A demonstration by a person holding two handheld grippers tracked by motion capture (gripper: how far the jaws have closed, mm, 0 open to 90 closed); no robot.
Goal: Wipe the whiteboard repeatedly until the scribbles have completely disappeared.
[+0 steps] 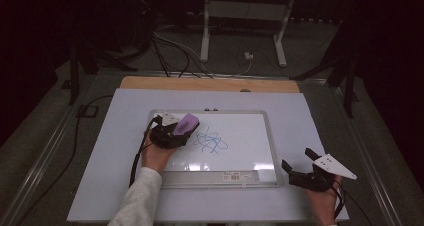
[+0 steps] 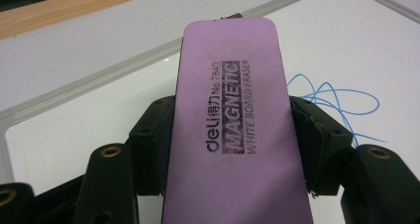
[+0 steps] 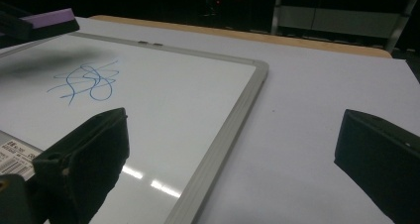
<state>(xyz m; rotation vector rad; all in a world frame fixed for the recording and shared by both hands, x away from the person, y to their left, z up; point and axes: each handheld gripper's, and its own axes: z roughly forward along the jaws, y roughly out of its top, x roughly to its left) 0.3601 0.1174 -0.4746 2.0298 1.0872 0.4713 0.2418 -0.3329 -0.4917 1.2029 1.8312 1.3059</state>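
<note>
One eraser (image 2: 233, 135), one whiteboard (image 1: 250, 158), one blue scribble (image 1: 210, 141) and two grippers make up the scene on the bench (image 1: 110, 151). The eraser is a flat purple slab with rounded corners and a matt top printed in black with "MAGNETIC WHITE BOARD ERASER". The left gripper (image 1: 181, 131) has its jaws clamped on the eraser's two long sides, holding it over the left part of the whiteboard, just left of the scribble; whether its underside touches the board is hard to tell from here. The whiteboard is a glossy white rectangle in a pale metal-looking frame with rounded corners, with one barcode label on its near edge and two small dark clips at its far edge. The scribble is a single tangle of thin looping lines near the board's middle. The right gripper (image 1: 300, 167) rests on the bench beyond the board's right edge, its black jaws spread wide with nothing between them. The bench top is a smooth pale sheet, with a strip of bare wood along its far edge.
</note>
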